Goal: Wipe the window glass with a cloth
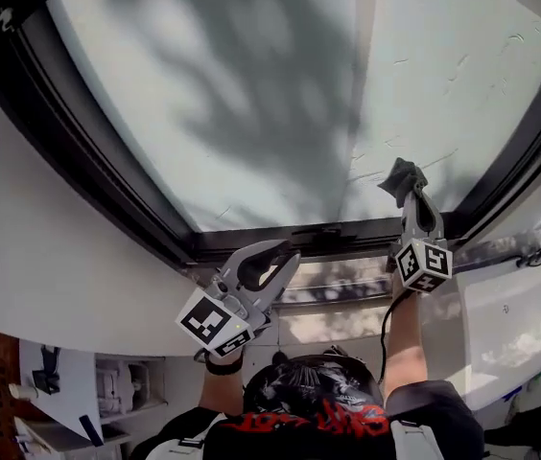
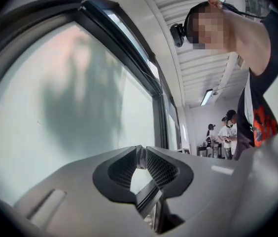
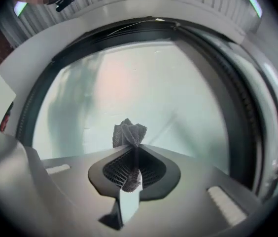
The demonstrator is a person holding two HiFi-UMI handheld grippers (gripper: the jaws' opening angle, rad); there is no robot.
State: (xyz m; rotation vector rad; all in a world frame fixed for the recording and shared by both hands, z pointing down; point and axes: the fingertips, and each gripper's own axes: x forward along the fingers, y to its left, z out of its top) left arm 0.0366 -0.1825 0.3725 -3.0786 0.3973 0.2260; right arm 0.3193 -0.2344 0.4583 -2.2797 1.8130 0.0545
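Grey bunched cloth against frosted window glass, low right

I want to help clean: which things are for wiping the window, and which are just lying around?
For the job: cloth, right gripper holding it, window glass.
Just around: left gripper, shut and empty; people in the background.

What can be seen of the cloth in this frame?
The cloth is small and dark grey, with a mesh-like weave. It is bunched into a crumpled tuft, pinched between the shut jaws of the right gripper and sticking out past their tips. It is held up before the window glass; whether it touches the glass is unclear.
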